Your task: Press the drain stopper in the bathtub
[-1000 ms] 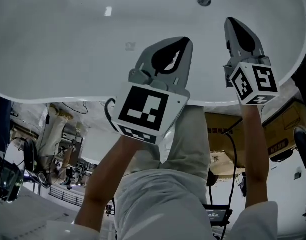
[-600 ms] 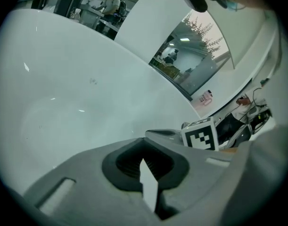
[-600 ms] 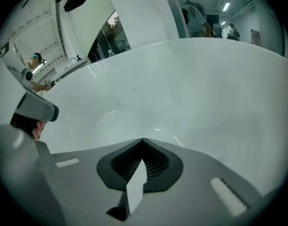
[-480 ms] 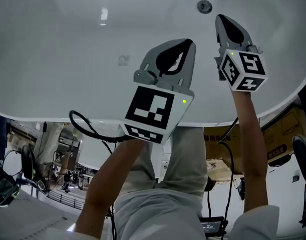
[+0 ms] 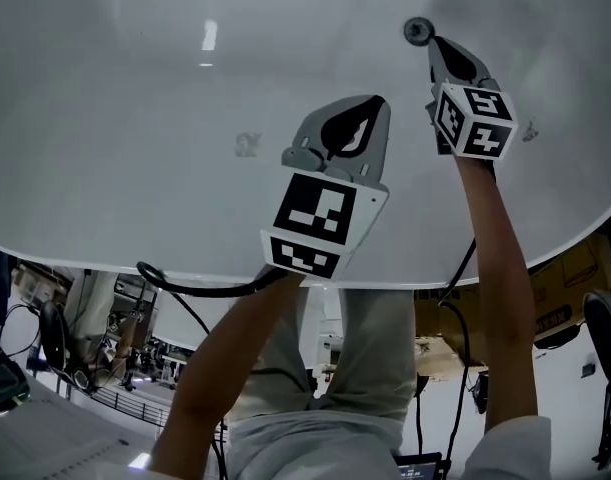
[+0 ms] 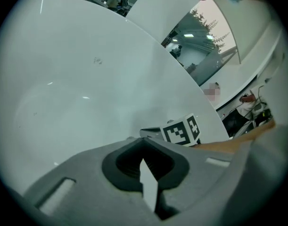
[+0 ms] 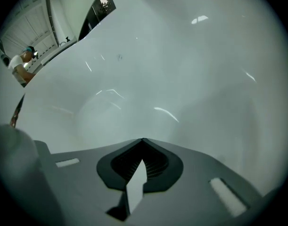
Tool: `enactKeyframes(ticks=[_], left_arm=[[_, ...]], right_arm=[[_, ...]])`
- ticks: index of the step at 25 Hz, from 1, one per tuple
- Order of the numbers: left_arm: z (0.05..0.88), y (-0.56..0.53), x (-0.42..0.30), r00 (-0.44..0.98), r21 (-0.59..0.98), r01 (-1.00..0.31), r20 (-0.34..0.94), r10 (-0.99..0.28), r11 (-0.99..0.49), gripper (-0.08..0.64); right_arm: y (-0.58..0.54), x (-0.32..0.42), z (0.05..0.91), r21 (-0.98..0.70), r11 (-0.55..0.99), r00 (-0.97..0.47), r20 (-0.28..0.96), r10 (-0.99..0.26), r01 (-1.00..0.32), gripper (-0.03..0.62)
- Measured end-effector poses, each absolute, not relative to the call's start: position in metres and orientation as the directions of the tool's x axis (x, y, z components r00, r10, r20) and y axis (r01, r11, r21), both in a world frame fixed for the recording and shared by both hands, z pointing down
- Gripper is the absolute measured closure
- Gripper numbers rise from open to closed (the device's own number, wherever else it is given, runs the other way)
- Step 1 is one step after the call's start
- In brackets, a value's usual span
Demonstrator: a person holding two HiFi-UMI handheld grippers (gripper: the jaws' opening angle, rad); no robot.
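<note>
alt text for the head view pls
The right gripper, jaws shut, has its tip at the round drain stopper in the white bathtub. The left gripper, also shut, hangs beside it, away from the stopper.

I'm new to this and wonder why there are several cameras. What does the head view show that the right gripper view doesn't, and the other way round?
Only the head view: the drain stopper, with the right claw close to it, the left claw, the person's forearms and a cable.
Only the right gripper view: that claw's jaws met, nothing between them, and a distant person beyond the tub's rim.
Both: the white bathtub and the right claw.
</note>
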State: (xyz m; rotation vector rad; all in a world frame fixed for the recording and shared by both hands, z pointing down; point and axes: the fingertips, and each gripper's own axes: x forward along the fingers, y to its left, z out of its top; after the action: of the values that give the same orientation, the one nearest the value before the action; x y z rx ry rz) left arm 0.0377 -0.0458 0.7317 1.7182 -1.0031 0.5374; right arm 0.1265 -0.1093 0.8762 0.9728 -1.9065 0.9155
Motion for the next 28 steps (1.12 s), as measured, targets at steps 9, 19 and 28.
enactKeyframes(ticks=[9,19,28], left_arm=[[0.763,-0.038,0.040,0.564,0.547,-0.823,0.753,-0.340,-0.154,0.561],[0.790,-0.039,0.045,0.573,0.556,-0.817,0.756,-0.317,-0.153,0.561],[0.806,-0.023,0.047,0.592,0.569,-0.805,0.750,-0.295,-0.168,0.561]], right_arm=[[-0.103,0.146,0.951,-0.223,0.332,-0.303,0.929,-0.212,-0.917,0.591],[-0.100,0.148,0.991,-0.201,0.283,-0.252,0.955,-0.157,-0.938,0.591],[-0.086,0.155,1.021,-0.152,0.215,-0.175,0.980,-0.092,-0.965,0.589]])
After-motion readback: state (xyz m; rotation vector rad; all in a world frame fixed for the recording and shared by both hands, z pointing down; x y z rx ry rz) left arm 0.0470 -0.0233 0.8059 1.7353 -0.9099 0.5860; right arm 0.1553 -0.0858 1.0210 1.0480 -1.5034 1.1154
